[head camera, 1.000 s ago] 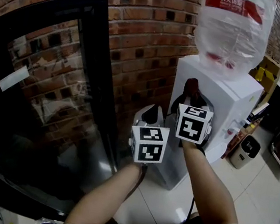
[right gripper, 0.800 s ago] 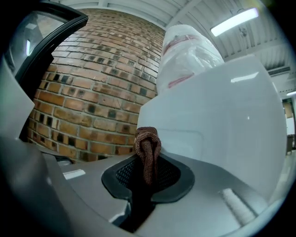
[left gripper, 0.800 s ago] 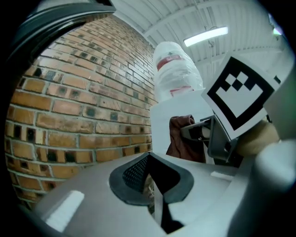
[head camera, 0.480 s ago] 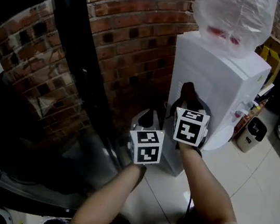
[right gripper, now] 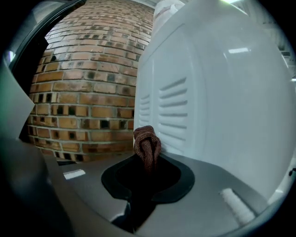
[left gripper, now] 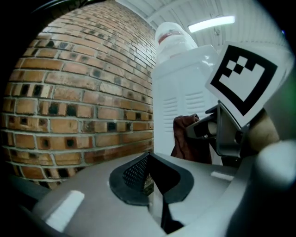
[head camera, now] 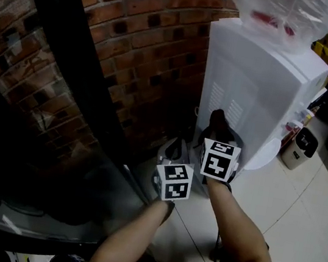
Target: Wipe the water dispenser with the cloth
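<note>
Right gripper: jaws clamped on a bunched brown knitted cloth, which sticks up past the fingertips.
Cloth's place: at the side panel of the tall white water dispenser, just under its louvred vent slats; contact with the panel cannot be made out.
Left gripper: jaws closed together, nothing between them, just beside the right gripper and nearer the red brick wall.
Dispenser top: a clear plastic bottle with a red label.
Floor: pale glossy tiles.
</note>
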